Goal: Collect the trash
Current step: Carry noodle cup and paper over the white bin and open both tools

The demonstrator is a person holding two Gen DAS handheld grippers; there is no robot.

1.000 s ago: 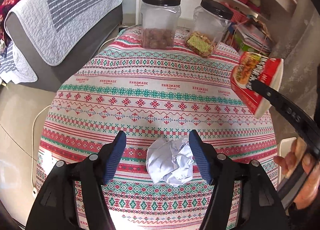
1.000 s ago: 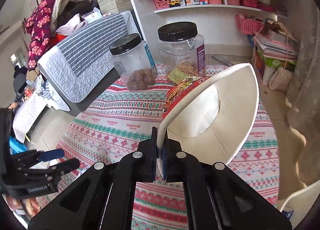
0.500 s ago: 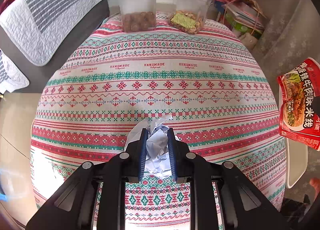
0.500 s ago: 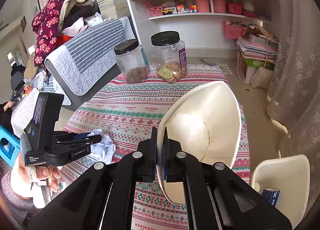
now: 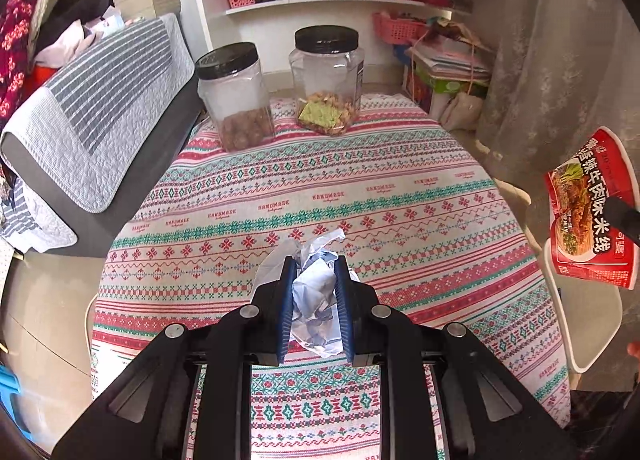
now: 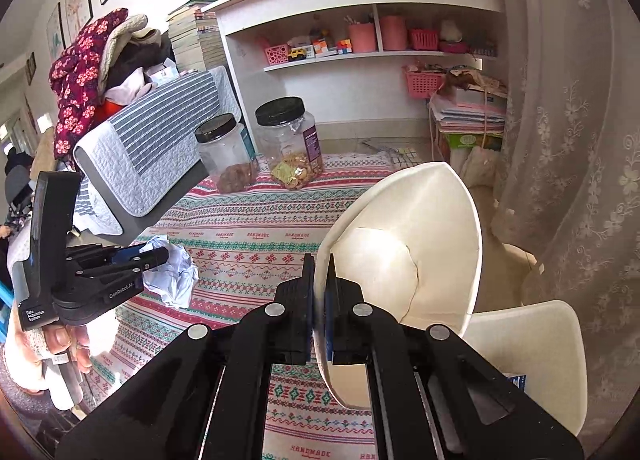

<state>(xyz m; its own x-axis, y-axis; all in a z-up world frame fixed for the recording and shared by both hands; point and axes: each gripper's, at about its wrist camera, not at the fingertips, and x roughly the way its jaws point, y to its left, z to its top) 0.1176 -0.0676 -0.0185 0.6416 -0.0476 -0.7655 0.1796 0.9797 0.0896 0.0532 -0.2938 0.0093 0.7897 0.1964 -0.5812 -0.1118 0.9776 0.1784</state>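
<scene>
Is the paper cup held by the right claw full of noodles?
No, the paper cup pinched at its rim by the right claw shows a bare white inside.

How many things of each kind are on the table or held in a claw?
Jars with black lids: 2
Crumpled paper: 1, in the left claw
Paper noodle bowl: 1, in the right claw
Total: 4
</scene>
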